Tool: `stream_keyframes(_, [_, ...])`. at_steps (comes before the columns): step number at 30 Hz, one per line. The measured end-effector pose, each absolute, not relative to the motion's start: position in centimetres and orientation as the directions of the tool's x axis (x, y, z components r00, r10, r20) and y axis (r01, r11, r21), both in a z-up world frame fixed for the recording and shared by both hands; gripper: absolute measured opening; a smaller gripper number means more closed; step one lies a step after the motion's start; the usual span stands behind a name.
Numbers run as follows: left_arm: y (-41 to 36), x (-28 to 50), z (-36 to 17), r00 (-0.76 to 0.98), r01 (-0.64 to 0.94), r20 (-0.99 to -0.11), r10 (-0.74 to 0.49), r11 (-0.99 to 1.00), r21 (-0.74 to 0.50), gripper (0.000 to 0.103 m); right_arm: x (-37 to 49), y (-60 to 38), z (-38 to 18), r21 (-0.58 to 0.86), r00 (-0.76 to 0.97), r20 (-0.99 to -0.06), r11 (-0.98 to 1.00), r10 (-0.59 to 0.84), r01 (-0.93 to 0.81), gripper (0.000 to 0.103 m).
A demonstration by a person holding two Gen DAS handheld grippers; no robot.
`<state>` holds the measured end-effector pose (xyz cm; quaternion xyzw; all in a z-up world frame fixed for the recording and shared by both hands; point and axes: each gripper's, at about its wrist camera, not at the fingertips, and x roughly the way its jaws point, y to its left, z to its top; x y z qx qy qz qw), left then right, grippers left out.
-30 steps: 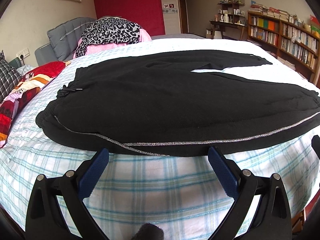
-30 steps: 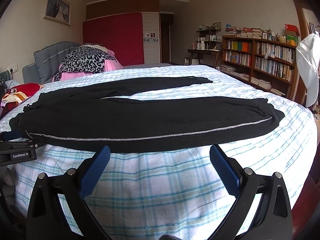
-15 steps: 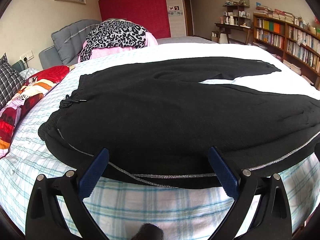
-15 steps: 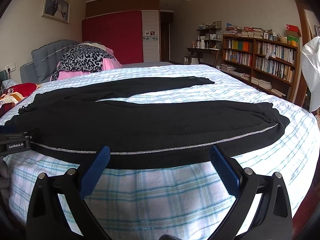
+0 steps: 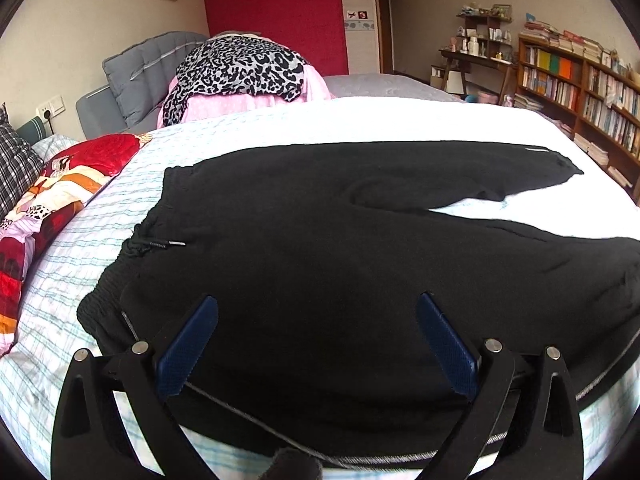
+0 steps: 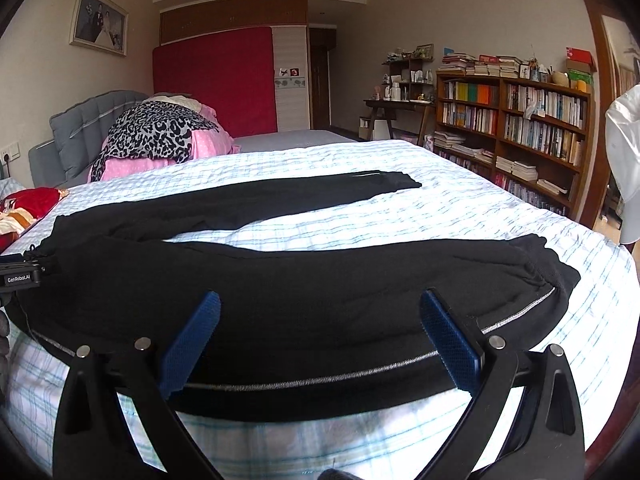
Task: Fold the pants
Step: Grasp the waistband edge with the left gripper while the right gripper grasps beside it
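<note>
Two tools, both spread wide and gripping nothing, so basically zero folding is done as far as I can tell.

Left wrist view: the left tool point(image 5: 316, 344) has its blue pads point(image 5: 188, 350) splayed apart, with the near edge of the black pants point(image 5: 340, 248) sitting right between and just ahead of them. Cloth isn't pinched at all. The waistband with its drawstring point(image 5: 154, 245) is ahead and off to the tool's left, the far leg runs away ahead to the right. The pants lie flat and opened out on the bed point(image 5: 76, 272), legs forked apart, no crease anywhere. My guess is the first fold, near leg over far leg, hasn't started.

Right wrist view: the right tool point(image 6: 320, 340) is also wide open and empty, hovering over the near leg point(image 6: 320, 276), whose silver side stripe point(image 6: 312, 380) runs across between the pads. The cuff point(image 6: 552, 272) is ahead to the tool's right. The other tool's body peeks in at far left point(image 6: 20, 276).

Containers: none in play on the bed. Only the bookshelf point(image 6: 516, 128) way off ahead-right, packed with books, nothing to do with the job.

What's left: pretty much everything, grab, fold lengthwise, then fold up.
</note>
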<state>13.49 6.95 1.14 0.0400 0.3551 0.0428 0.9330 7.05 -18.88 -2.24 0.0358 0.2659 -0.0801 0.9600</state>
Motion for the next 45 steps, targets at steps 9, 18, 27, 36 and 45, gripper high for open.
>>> stream_keyframes(9, [16.0,21.2,2.3,0.690,-0.199,-0.705,0.164,0.979,0.033,0.098,11.0,-20.2,-1.3,0.061,0.851,-0.511,0.983,-0.117,0.172,0.101])
stream_keyframes(18, [24.1,29.2,1.2,0.606,-0.280,-0.773,0.188,0.960,0.014,0.098,14.3,-18.8,-2.3,0.034,0.838,-0.536,0.988,-0.107,0.149,0.101])
stream_keyframes(27, [30.8,35.5,0.1,0.571,-0.359,-0.818,0.074,0.918,-0.167,0.098,15.9,-19.8,-4.2,0.057,0.796,-0.594,0.981,-0.114,0.183,0.101])
stream_keyframes(36, [33.6,36.9,-1.0,0.583,-0.409,-0.806,-0.107,0.818,-0.404,0.086,16.6,-19.7,-5.2,0.042,0.764,-0.633,0.980,-0.125,0.196,0.101])
stream_keyframes(45, [35.5,36.0,-1.4,0.609,-0.405,-0.769,-0.196,0.756,-0.514,0.055,16.9,-19.7,-5.6,0.034,0.748,-0.652,0.980,-0.128,0.197,0.101])
